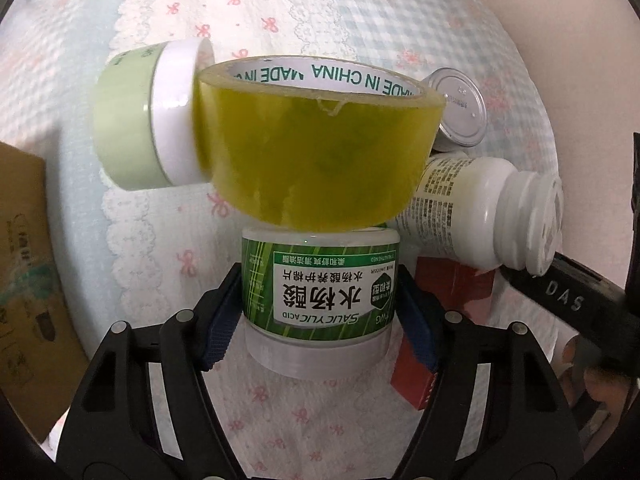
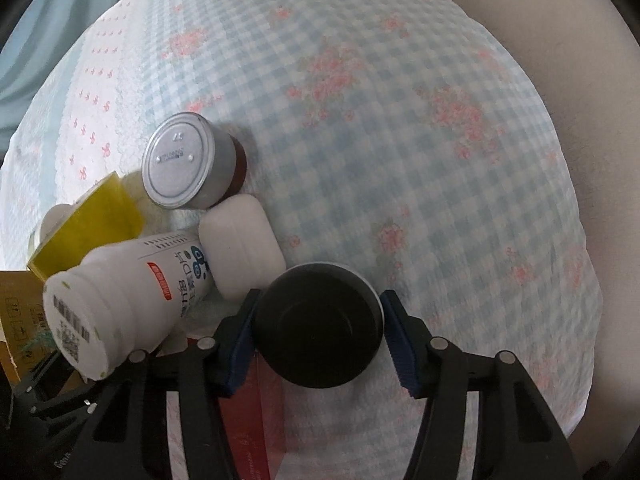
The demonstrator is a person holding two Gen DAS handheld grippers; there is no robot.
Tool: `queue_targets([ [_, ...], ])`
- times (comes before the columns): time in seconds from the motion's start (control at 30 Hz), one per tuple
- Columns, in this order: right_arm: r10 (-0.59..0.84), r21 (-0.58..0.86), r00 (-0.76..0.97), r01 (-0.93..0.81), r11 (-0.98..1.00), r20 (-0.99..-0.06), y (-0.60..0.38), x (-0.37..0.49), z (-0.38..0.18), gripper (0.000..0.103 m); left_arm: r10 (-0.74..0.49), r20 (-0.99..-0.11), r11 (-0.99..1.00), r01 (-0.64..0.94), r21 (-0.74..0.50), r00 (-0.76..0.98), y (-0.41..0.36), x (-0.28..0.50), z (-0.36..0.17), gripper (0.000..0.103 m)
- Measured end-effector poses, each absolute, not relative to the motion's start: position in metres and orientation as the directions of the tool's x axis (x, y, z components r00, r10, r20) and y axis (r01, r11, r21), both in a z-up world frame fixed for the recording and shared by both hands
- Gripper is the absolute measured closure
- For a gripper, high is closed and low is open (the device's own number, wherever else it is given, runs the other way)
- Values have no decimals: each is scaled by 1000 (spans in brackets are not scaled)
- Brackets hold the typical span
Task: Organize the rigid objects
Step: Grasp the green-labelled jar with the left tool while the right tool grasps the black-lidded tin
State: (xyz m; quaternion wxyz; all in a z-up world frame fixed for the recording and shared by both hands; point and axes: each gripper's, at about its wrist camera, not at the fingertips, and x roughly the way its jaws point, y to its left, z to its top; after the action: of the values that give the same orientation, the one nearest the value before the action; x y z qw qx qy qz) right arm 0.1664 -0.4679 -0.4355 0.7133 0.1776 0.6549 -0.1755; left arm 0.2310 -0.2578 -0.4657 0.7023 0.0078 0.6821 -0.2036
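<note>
my left gripper [image 1: 318, 300]: jaws clenched on the green-labelled jar [image 1: 320, 296], its top hidden behind the yellow tape roll [image 1: 316, 152]. my right gripper [image 2: 318, 326]: jaws flank the black-lidded jar [image 2: 320, 324] on the checked cloth [image 2: 420, 140]; i cannot tell contact. red box [image 2: 256, 420] partly hidden.

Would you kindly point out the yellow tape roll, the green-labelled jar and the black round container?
yellow tape roll [image 1: 312, 152], left wrist view, on its outer yellow side wall.
green-labelled jar [image 1: 320, 288], left wrist view, on the middle of its label.
black round container [image 2: 318, 326], right wrist view, on its dark top face.
</note>
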Motion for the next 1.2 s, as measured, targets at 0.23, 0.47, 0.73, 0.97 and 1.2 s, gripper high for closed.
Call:
queue_targets([
  [0.23, -38, 31, 128, 497, 867, -991, -472, 145, -406, 49, -280, -960, 926, 271, -262, 28, -238, 221, -430, 35],
  [0.47, -81, 27, 202, 483, 875, -976, -459, 121, -345, 49, -308, -944, 932, 237, -273, 122, -217, 187, -368, 35],
  [0.73, -106, 24, 303, 397, 918, -947, -421, 101, -245, 49, -337, -905, 937, 186, -296, 260, -159, 155, -280, 35],
  [0.97, -84, 32, 376, 292, 956, -923, -365, 103, -179, 49, -314, -874, 949, 139, -282, 371, -89, 157, -213, 35],
  [1.2, -42, 47, 438, 192, 980, -898, -275, 130, -149, 49, -287, -861, 958, 110, -265, 420, 1, 169, -187, 35],
])
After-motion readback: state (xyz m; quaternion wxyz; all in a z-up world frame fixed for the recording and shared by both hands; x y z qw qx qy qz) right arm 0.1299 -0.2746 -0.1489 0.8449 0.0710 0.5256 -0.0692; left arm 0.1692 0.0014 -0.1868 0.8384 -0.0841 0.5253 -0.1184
